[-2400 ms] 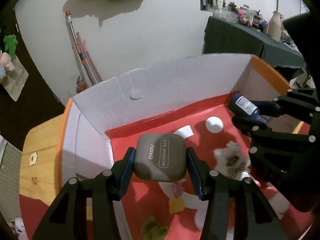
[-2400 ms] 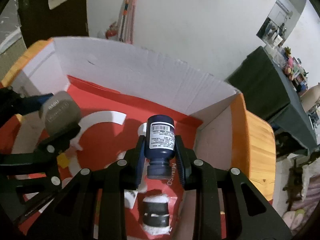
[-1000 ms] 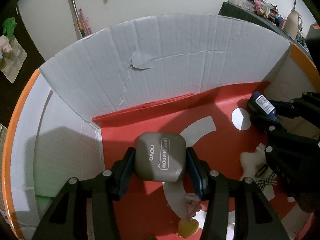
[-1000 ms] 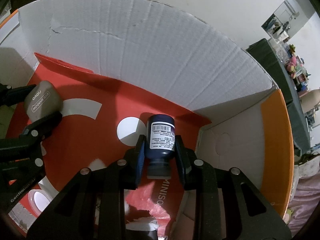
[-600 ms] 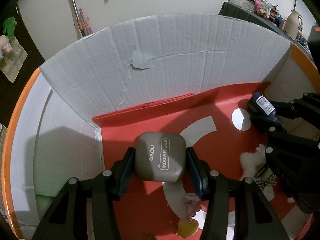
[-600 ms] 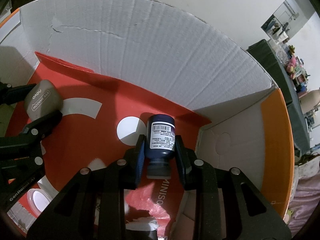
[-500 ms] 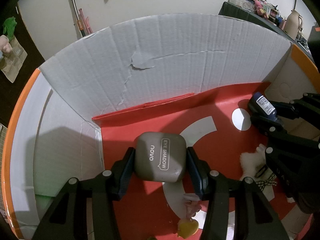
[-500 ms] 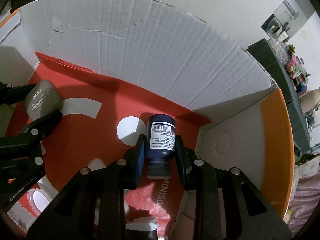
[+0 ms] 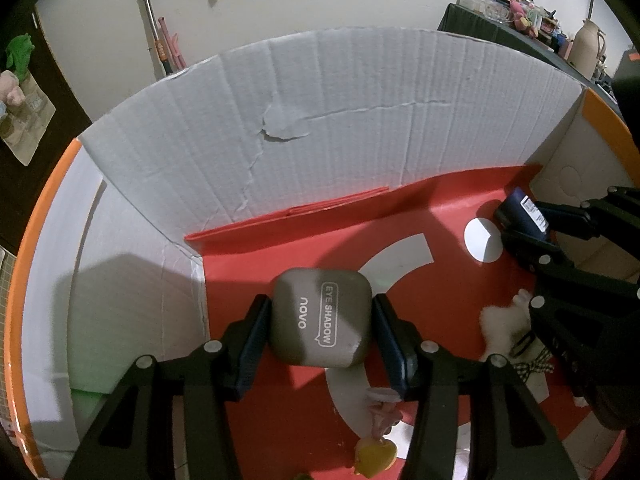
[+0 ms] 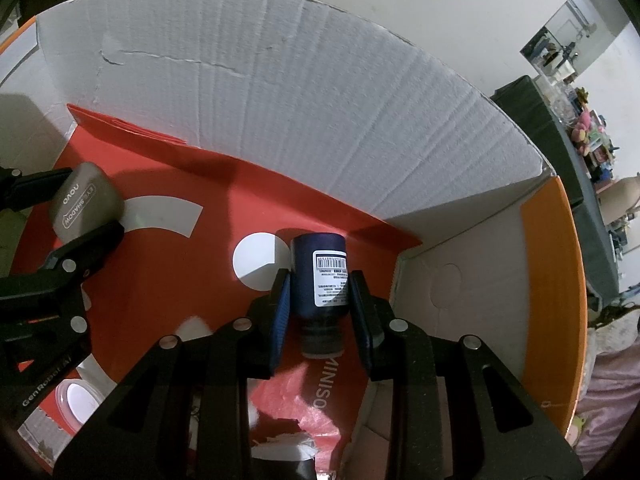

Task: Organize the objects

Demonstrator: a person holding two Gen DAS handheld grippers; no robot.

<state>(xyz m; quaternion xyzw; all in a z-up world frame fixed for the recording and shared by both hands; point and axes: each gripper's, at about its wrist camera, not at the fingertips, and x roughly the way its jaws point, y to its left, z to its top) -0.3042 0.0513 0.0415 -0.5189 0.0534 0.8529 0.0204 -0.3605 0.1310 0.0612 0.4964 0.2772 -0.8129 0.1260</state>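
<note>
A grey eye shadow case (image 9: 320,320) marked "novo" sits between the fingers of my left gripper (image 9: 320,332), which is shut on it just above the red floor of a cardboard box (image 9: 360,120), near the box's left wall. My right gripper (image 10: 319,304) is shut on a dark blue bottle (image 10: 320,280) with a white label, base pointing away, low in the box's right back corner beside a white dot. The right wrist view shows the case (image 10: 80,204) at its left. The left wrist view shows the bottle (image 9: 524,216) at its right.
The box (image 10: 320,100) has tall white corrugated walls and orange rims. On its floor lie a white fluffy item (image 9: 500,324), a yellow heart charm (image 9: 376,456) and a pink-rimmed round container (image 10: 76,396). Sticks (image 9: 160,40) lean on the wall behind; a cluttered dark table (image 9: 500,28) stands beyond.
Since the oldest frames both grippers have gone down deep into the box with their objects. Over the last second almost nothing has moved; the bottle now sits slightly further out between the right fingers.
</note>
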